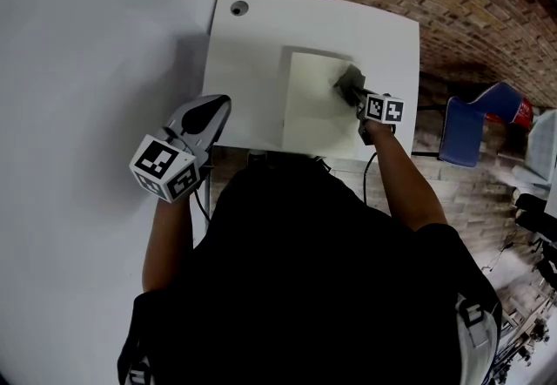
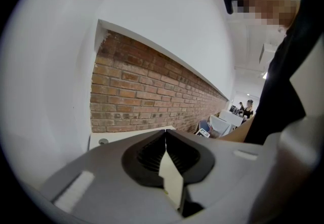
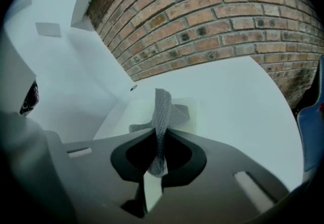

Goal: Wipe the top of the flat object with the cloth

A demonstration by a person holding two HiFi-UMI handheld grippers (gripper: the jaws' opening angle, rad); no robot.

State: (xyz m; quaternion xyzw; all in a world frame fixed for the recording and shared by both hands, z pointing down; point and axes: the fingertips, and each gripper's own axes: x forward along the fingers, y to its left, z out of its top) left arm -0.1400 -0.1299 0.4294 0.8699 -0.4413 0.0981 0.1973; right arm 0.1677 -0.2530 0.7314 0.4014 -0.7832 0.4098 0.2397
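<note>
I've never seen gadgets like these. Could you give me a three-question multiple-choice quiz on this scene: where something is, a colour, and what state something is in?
1. Where is the cloth? A in a bucket; B pinched in the right gripper, over the flat object; C hung on a hook.
2. What colour is the cloth? A red; B yellow; C grey.
3. How is the left gripper? A shut on nothing; B wide open; C shut on a cup.
Answers: 1 B, the right gripper view shows its jaws closed on the cloth; 2 C, it looks grey in both views that show it; 3 A, its jaws meet with nothing between them.
</note>
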